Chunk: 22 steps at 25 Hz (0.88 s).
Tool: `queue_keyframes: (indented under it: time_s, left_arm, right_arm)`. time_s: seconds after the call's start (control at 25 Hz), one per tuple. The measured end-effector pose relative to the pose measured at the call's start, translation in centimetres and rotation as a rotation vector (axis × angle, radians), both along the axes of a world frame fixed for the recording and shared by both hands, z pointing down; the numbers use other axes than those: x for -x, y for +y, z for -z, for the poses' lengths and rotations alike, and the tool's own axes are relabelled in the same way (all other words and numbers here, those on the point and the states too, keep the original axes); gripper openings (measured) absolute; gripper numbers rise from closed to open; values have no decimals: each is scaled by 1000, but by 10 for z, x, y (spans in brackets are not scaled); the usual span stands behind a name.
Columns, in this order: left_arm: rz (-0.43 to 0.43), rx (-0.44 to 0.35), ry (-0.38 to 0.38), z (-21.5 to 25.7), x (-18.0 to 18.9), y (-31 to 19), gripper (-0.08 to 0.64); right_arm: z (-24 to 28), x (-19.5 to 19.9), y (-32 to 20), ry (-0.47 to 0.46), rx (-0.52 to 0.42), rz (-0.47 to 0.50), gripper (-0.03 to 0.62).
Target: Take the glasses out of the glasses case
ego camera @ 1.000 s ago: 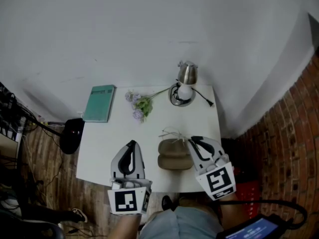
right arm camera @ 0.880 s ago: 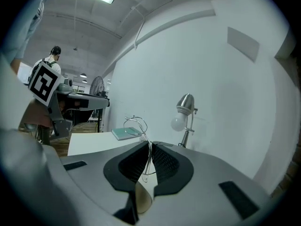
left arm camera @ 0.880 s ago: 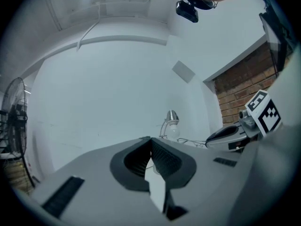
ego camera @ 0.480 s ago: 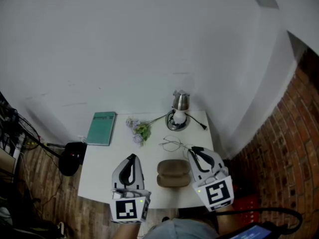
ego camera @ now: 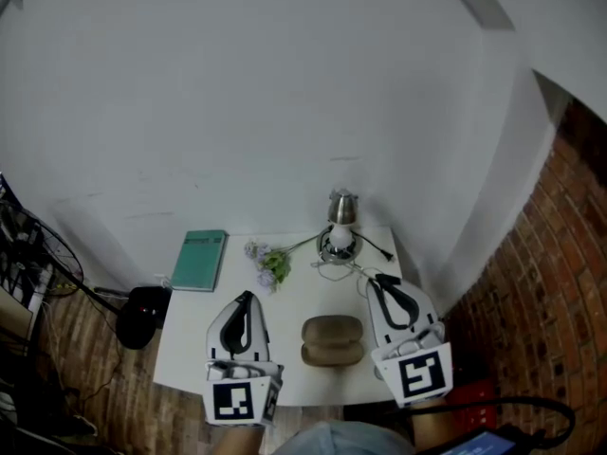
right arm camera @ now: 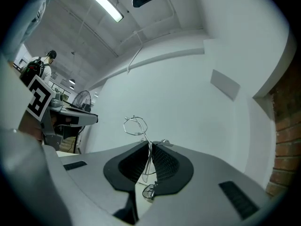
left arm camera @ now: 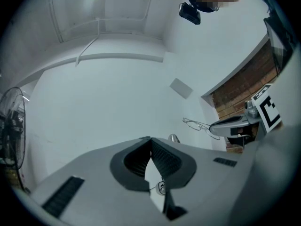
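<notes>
The brown glasses case (ego camera: 332, 340) lies on the white table (ego camera: 190, 349) between my two grippers, showing two rounded halves. The thin wire-framed glasses (ego camera: 334, 265) hang in the air beyond the case, in front of the lamp. My right gripper (ego camera: 373, 281) is shut on them. In the right gripper view the glasses (right arm camera: 135, 125) stick up from the pinched jaws of the right gripper (right arm camera: 150, 146). My left gripper (ego camera: 245, 298) hovers left of the case. In its own view the left gripper (left arm camera: 150, 138) is shut with nothing in it, and the glasses (left arm camera: 200, 125) show at the right.
A metal lamp (ego camera: 340, 224) with a black cord stands at the table's back edge. Purple flowers (ego camera: 267, 263) and a teal book (ego camera: 199, 260) lie at the back left. A black object (ego camera: 142, 305) sits on the wooden floor at the left. A brick wall (ego camera: 560, 292) rises at the right.
Both grippers have risen. The right one has carried the glasses up and away from the case. The head view has tilted up, showing more wall.
</notes>
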State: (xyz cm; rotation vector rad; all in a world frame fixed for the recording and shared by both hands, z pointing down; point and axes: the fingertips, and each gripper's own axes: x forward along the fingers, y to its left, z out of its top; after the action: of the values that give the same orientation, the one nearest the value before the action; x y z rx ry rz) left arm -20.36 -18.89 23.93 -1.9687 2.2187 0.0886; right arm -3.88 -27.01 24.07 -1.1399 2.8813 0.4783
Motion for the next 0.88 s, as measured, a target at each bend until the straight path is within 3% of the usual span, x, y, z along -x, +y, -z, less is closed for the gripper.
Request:
queue_keyframes:
  time_s: [0.88]
  left_arm:
    - [1, -23, -14, 12, -13, 5, 6]
  right_arm:
    - [17, -15, 11, -45, -28, -14, 40]
